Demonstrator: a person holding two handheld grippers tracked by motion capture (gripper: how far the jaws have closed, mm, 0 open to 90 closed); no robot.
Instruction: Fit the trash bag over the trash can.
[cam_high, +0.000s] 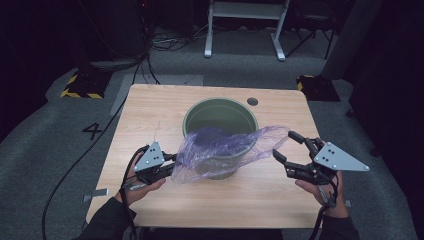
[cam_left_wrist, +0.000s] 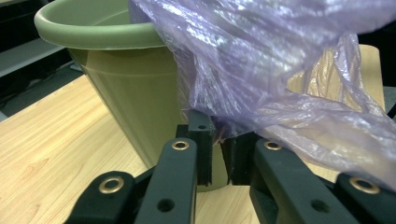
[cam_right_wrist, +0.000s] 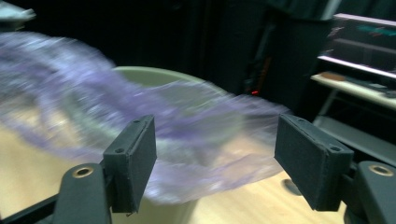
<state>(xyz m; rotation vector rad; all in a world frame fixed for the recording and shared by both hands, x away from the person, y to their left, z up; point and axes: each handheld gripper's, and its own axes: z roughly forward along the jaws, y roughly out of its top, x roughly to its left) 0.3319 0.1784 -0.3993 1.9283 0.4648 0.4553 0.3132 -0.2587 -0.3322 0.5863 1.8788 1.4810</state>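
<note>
An olive green bucket stands upright in the middle of the wooden table. A thin purple plastic bag lies draped over its near rim and hangs down its front. My left gripper is at the bag's left end, shut on a fold of the film. In the left gripper view the jaws pinch the bag right beside the bucket's wall. My right gripper stands open just off the bag's right tip. In the right gripper view its pads are apart, with the blurred bag and the bucket rim beyond them.
A dark grommet sits in the table's far right part. On the floor beyond stand a white frame and two yellow-black striped bases. A cable trails along the floor at the left.
</note>
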